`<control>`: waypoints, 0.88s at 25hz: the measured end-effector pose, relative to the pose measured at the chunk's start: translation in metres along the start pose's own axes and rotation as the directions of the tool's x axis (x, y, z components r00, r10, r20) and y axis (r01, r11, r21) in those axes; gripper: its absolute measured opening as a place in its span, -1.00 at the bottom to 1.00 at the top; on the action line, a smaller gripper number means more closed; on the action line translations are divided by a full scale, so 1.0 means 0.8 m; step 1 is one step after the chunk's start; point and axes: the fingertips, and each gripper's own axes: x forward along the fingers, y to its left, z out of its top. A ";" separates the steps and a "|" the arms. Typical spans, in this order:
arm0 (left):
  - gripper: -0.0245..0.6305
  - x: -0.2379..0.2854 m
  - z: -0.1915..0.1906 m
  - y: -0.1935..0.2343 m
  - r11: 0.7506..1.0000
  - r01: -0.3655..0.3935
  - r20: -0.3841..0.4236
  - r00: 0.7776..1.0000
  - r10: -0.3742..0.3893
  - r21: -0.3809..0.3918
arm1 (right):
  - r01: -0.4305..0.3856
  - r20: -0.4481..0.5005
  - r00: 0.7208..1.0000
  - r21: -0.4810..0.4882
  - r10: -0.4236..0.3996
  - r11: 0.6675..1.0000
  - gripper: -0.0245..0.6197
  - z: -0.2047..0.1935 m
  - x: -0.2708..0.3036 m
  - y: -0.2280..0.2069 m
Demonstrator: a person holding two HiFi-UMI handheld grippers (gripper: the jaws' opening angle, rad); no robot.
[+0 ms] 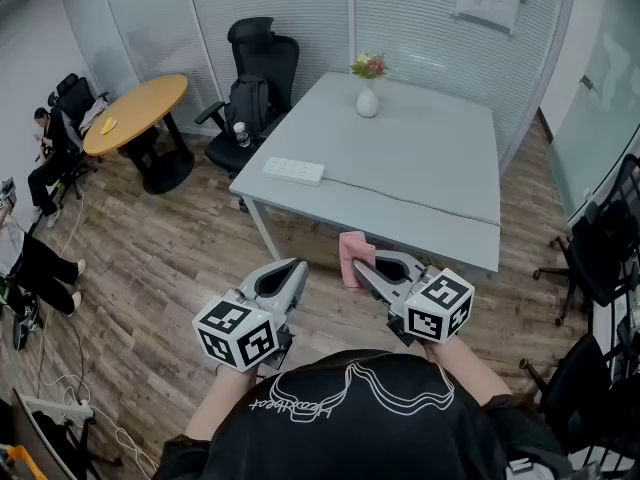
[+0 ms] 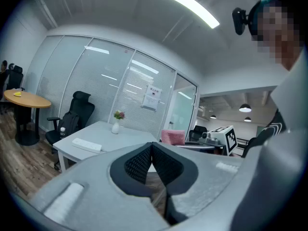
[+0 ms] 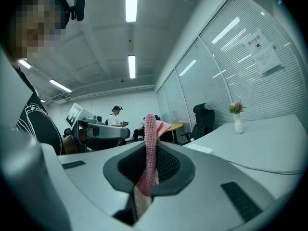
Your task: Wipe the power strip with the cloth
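A white power strip lies near the left front corner of the pale grey table, its thin cable running right along the front edge; it also shows as the power strip and the power strip. My right gripper is shut on a pink cloth, held in the air short of the table; the cloth stands up between the jaws. My left gripper is shut with nothing in it, level with the right one.
A white vase with flowers stands at the table's far middle. A black office chair with a backpack is behind the table's left corner. A round wooden table and seated people are at the left. More chairs are at the right.
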 end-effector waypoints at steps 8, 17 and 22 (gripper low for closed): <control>-0.89 -0.003 -0.005 -0.006 1.000 -0.008 -0.012 1.000 0.008 -0.001 | -0.014 0.003 1.000 0.010 0.014 1.000 -0.82 0.000 -0.003 0.003; -0.89 0.002 -0.028 0.002 0.999 -0.037 -0.051 0.998 0.036 -0.014 | 0.000 -0.008 1.000 0.168 0.002 0.986 -0.81 -0.032 0.003 -0.018; -0.89 0.005 -0.039 0.015 0.998 -0.054 -0.051 0.997 0.053 -0.023 | 0.040 -0.049 0.998 0.199 -0.030 0.979 -0.82 -0.053 0.012 -0.034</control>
